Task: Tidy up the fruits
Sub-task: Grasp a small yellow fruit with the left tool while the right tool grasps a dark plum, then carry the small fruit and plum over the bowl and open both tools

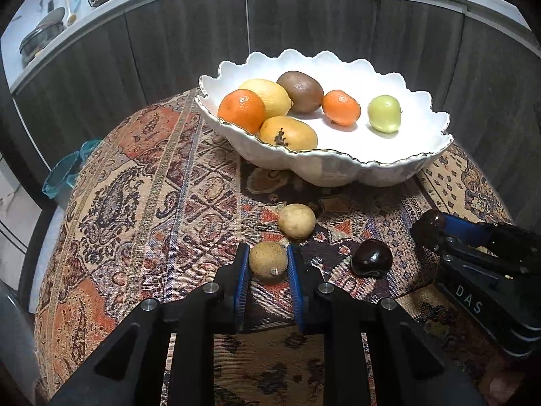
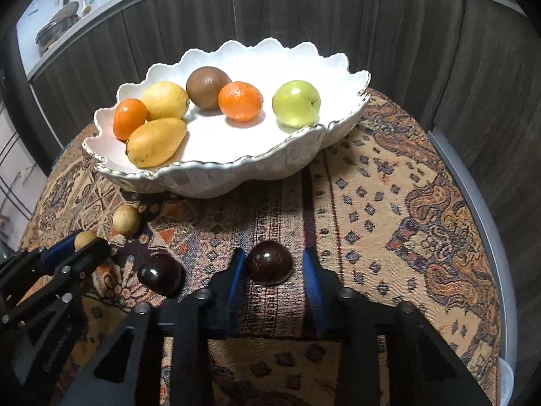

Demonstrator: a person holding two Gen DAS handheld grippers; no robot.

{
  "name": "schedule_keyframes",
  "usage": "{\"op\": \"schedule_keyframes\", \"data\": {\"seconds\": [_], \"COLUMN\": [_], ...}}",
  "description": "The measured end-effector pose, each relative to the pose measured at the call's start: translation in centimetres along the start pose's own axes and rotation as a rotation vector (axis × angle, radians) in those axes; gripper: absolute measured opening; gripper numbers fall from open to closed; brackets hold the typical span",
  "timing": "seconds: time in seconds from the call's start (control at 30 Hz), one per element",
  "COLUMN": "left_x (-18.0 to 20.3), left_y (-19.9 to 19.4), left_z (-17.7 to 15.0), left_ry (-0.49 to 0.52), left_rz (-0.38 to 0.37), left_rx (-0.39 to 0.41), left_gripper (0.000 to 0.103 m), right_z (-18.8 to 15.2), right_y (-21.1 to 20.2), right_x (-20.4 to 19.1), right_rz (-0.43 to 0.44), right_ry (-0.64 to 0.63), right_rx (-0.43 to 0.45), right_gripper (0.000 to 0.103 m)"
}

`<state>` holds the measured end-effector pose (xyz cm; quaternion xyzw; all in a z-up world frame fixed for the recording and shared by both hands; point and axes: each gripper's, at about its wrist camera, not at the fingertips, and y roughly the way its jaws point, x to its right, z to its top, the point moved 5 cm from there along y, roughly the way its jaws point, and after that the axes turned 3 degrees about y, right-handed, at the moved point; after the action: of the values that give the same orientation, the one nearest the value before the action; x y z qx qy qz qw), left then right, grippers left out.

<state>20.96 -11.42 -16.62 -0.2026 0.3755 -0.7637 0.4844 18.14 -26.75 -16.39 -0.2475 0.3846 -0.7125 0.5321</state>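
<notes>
My left gripper is pinching a small tan fruit between both blue pads, low on the tablecloth. My right gripper stands spread around a dark plum. The plum touches the left pad, and a gap remains at the right one. If I lift now, I think the plum stays behind or rolls away. The tan fruit is round and may slip out before it reaches the white bowl ahead of the jaws.
</notes>
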Motion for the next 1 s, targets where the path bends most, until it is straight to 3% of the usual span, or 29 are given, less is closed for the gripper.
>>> {"op": "schedule_keyframes", "data": {"seconds": [0.57, 1.0], "left_x": [0.6, 1.4], "left_y": [-2.4, -4.7], "left_z": [1.4, 6.0], "left_ry": [0.008, 0.027], "left_rz": [-0.001, -0.007], "left_rx": [0.048, 0.131], "left_gripper": [0.023, 0.023], "right_z": [0.5, 3.9], "right_y": [-3.0, -6.2], "right_x": [0.0, 0.6], "right_rz": [0.048, 0.057], "right_ry": [0.001, -0.003], "right_rx": [0.05, 0.148], "right_gripper": [0.029, 0.029]}}
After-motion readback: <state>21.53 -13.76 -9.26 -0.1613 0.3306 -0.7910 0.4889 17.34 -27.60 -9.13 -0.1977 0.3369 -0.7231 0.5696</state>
